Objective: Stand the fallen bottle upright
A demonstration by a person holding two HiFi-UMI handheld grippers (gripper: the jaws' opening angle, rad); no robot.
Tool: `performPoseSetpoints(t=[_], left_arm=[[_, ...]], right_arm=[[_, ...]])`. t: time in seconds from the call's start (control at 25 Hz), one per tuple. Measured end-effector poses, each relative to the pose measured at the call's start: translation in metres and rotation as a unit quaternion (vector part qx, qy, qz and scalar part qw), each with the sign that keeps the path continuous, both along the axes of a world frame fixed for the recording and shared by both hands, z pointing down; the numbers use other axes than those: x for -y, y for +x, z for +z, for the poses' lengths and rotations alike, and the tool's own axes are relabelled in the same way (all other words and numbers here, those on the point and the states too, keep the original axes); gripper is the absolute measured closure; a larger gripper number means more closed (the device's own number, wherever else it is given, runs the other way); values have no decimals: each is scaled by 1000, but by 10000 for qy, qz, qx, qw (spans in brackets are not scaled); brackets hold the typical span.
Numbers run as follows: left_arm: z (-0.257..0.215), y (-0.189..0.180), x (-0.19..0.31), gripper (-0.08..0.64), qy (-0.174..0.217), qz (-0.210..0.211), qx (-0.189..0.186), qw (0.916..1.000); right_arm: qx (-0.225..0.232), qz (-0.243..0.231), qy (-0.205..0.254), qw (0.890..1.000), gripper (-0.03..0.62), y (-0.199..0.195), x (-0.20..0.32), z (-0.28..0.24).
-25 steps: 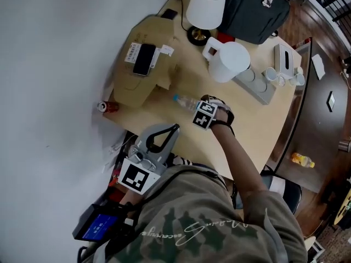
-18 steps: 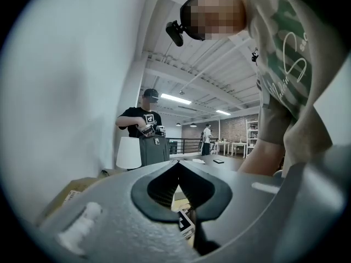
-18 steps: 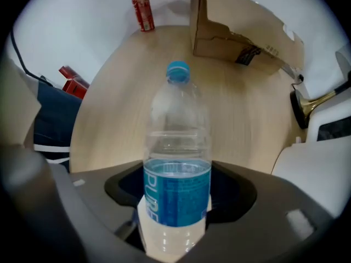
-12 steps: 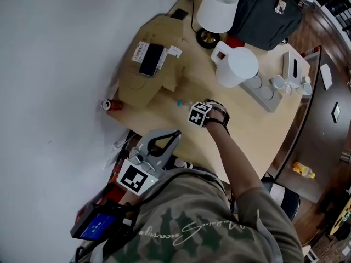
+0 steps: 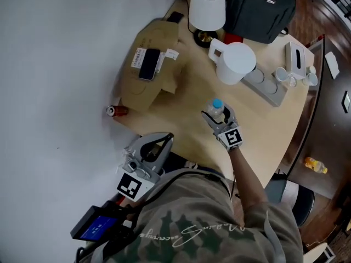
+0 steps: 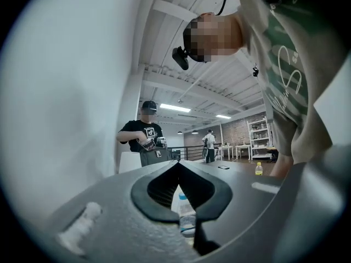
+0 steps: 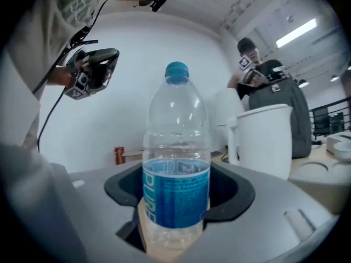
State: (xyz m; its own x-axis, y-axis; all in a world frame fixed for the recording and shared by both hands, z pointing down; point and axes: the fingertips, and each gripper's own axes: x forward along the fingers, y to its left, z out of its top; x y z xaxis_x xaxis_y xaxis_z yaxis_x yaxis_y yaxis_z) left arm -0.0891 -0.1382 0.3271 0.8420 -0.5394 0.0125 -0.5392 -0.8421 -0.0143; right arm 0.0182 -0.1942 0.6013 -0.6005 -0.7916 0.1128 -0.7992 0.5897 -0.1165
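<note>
Bottle: the bottle (image 5: 218, 109) stands upright with its blue cap on top. It is on the person's side of the white kettle (image 5: 237, 63), near it but apart, over the tabletop (image 5: 258, 126).
Right grip: the right gripper (image 5: 217, 116) has its jaws clamped on the bottle's blue-labelled middle. A mid-body hold probably keeps the bottle from tipping while it is set straight.
Left gripper: the left gripper (image 5: 168, 138) hangs well apart from the kettle, past the tabletop's near edge. Its jaws are together at the tips and hold nothing, as one gripper seems enough here.
Task stage: judged almost done, with only the release left.
Hidden: the right gripper's body covers the bottle's base, so contact with the tabletop cannot be told.
Hard to read: the red can (image 5: 117, 111), well apart from the kettle by the wall, is too small to identify.
</note>
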Motion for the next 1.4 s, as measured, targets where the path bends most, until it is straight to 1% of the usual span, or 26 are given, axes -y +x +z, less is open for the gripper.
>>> performPoseSetpoints(t=[0.04,0.08,0.16,0.24,0.36,0.44,0.52,0.64,0.68,0.8,0.84,1.0,1.08,1.16,1.24,1.32,1.36,1.4], left_arm=[[-3,4,-2,557,30,-39,-2,10000],[-3,5,-3,557,57,-77,10,10000],[2,3,-2,557,75,-72,64,9999],[6,4,-4,557,55,-21,111,9999],[7,8,-8,557,-2,-33,175,9998],[6,8,-10,557,-19,-78,211,9997],[4,6,-11,557,-4,-138,216,9997],[3,2,-12,557,-11,-251,191,9995],[2,1,-14,557,-14,-279,184,9994],[1,-3,-16,557,13,-312,141,9994],[1,-5,-17,557,19,-318,113,9994],[2,-9,-21,557,-27,-301,-21,9995],[3,-11,-20,557,-145,-242,-48,9996],[3,-13,-18,557,-288,-101,-151,9994],[0,-15,-17,557,-298,92,-244,9992],[-2,-16,-17,557,-278,297,-347,9986],[-2,-17,-18,557,-284,388,-417,9980],[-2,-19,-18,557,-292,475,-492,9972]], right_arm=[[30,211,27,9998,287,7,-1,8],[-29,314,-13,9995,287,8,0,19],[-231,370,-144,9989,285,2,2,38],[-470,409,-166,9979,285,0,0,52],[-892,238,-28,9957,285,-1,-10,62],[-1000,60,41,9950,284,-2,-15,65],[-1010,-10,29,9949,281,-1,-16,65],[-1101,56,-93,9939,272,4,-17,67],[-1118,84,-156,9936,242,6,-20,68],[-1088,167,-235,9937,208,12,-27,68],[-997,269,-229,9944,193,15,-28,62],[-624,758,-312,9947,193,31,-44,30],[-563,950,-228,9936,196,40,-54,3],[-526,1196,37,9914,218,51,-61,-47],[-498,1415,420,9878,266,62,-69,-104],[-582,1520,808,9834,313,63,-78,-158],[-665,1534,963,9812,370,59,-84,-181],[-752,1527,1069,9796,506,52,-90,-200]])
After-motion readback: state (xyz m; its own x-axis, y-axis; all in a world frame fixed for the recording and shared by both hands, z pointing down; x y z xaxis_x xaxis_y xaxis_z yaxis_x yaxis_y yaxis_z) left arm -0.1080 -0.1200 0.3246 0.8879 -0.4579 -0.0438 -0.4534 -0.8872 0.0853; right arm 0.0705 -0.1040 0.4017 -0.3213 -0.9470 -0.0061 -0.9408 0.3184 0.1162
